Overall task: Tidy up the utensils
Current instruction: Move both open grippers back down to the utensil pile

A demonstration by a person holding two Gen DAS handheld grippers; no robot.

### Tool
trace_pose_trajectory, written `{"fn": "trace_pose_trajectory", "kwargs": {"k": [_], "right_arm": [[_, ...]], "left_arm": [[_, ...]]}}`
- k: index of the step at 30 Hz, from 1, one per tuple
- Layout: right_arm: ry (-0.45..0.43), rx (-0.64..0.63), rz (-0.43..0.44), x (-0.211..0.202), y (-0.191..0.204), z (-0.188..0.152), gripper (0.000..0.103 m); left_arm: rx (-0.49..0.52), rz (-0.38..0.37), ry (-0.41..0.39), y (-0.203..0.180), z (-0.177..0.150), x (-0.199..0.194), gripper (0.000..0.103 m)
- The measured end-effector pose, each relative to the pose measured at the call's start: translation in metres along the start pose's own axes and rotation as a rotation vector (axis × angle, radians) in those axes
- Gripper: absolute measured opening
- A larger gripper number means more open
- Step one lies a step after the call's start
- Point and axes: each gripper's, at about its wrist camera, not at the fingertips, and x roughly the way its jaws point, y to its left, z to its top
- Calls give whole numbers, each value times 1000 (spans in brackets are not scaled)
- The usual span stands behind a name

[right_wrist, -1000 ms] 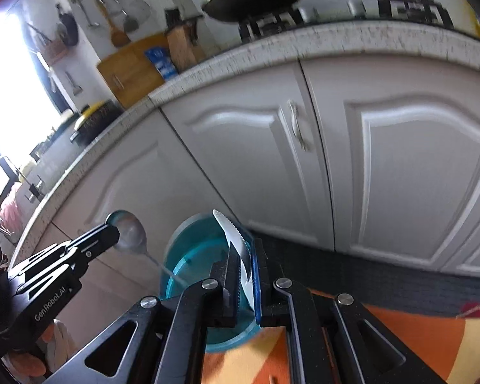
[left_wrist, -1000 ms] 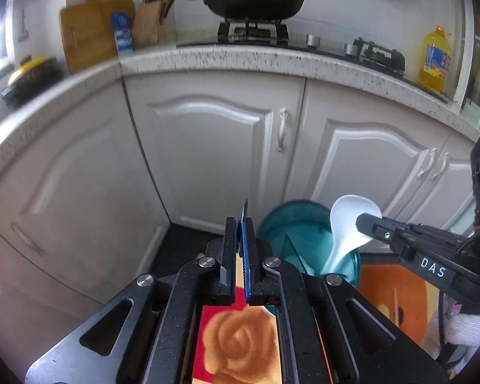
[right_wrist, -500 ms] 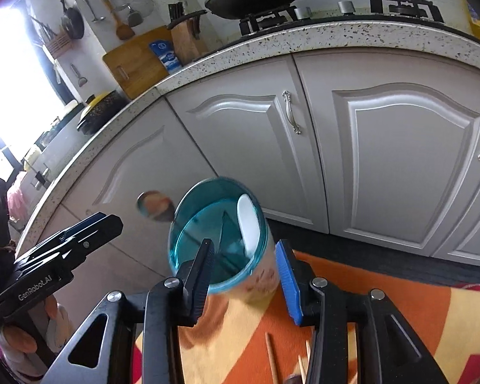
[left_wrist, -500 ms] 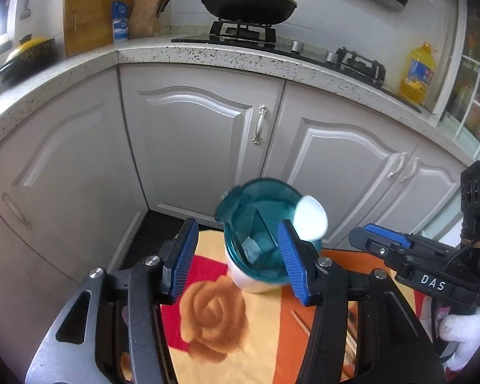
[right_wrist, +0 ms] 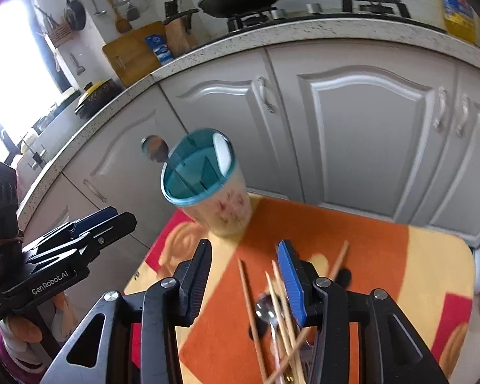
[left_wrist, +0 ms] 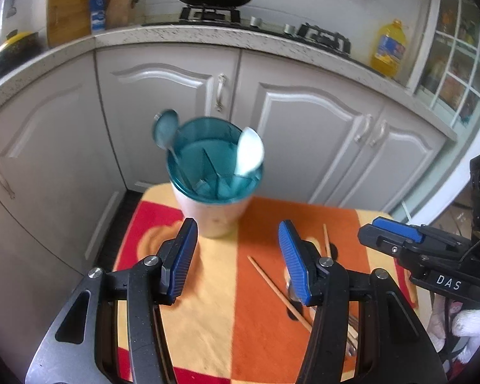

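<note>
Over on the left wrist view, the utensil holder (left_wrist: 214, 172) stands at the far edge of the orange patterned cloth (left_wrist: 259, 320), with a metal spoon (left_wrist: 165, 128) and a white spoon (left_wrist: 249, 152) already standing in it. The left gripper (left_wrist: 238, 259) has just been opening; its jaws stand apart with nothing between them. Loose chopsticks (left_wrist: 280, 289) lie on the cloth nearby. They look light, stiff and thin, so my guess is they'll roll or slip unless pinched mid-shaft, square across the pads. "DAS" is readable on the other tool's body at the right edge.

From the right wrist view, the right gripper (right_wrist: 244, 262) has also just been opening and is empty. Right below it is the remaining pile: several chopsticks (right_wrist: 251, 300) crossed over a metal spoon (right_wrist: 267, 308). That spoon looks smooth and probably slippery; I'd grab the handle rather than the bowl, though the handle is mostly hidden. The holder (right_wrist: 204, 182) looks like light plastic and may tip if bumped. "GenRobot.AI" is printed on the left tool.
</note>
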Motion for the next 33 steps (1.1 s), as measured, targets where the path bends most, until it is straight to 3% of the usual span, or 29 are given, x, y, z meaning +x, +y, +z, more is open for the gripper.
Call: {"fn": "trace_pose_trajectory", "kwargs": {"k": [11, 19, 25, 33], "right_arm": [[44, 83, -64, -21, -45, -51, 42], [110, 120, -63, -10, -66, -83, 42], [153, 127, -30, 6, -70, -91, 42], [181, 145, -2, 35, -76, -81, 37]], "left_arm": [[-3, -66, 88, -13, -30, 15, 53], [-36, -124, 188, -7, -54, 35, 53], [-29, -141, 230, -7, -68, 49, 53], [-99, -134, 293, 8, -74, 73, 53]]}}
